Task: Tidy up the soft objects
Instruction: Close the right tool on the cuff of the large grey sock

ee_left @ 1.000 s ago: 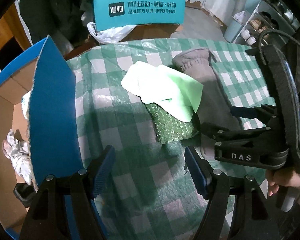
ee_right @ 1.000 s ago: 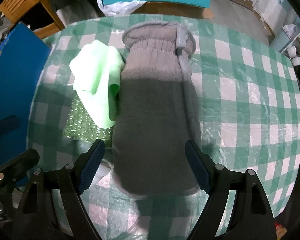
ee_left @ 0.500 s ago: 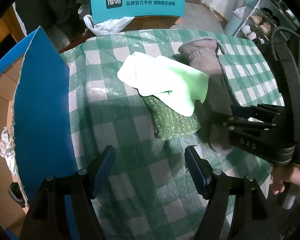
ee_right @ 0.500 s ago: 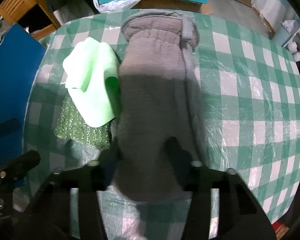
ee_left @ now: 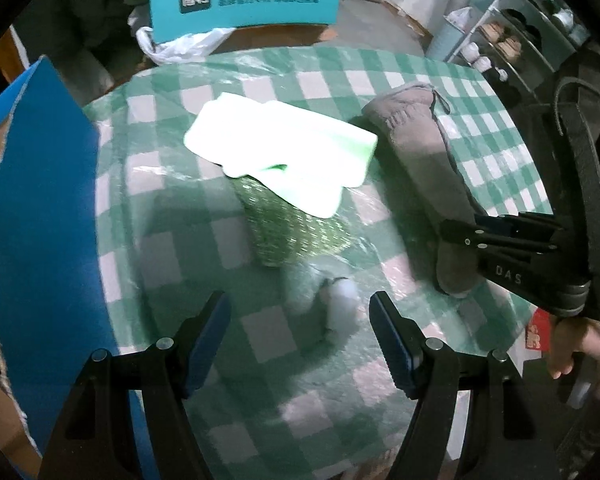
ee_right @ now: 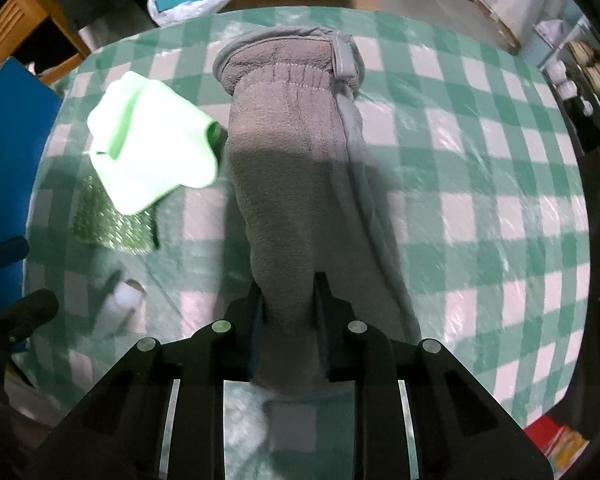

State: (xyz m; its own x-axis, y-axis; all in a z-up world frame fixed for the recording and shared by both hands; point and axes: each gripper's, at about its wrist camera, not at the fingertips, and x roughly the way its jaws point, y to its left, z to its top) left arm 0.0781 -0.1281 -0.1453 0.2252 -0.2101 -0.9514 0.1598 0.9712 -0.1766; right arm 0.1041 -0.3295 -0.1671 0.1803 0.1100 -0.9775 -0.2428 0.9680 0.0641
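While the right hand-held gripper [ee_right: 288, 320] is closing its jaws on the near end of the grey fleece mitten [ee_right: 296, 184], the fabric already sits bunched between the two pads, and the mitten's cuff lies farther out on the green-and-white checked worktop [ee_right: 480, 184]. Just to the mitten's left a pale green cloth [ee_left: 284, 152] rests partly over a sparkly green scouring pad [ee_left: 296, 236] (the cloth covers the pad's far end). From the left wrist view, the left hand-held gripper [ee_left: 300, 344] hangs over bare checked cloth with its jaws spread wide and nothing between them; a small whitish object [ee_left: 340, 300], too blurred to identify, lies just beyond its tips. A blue cardboard box flap [ee_left: 40, 220] stands at the worktop's left edge.
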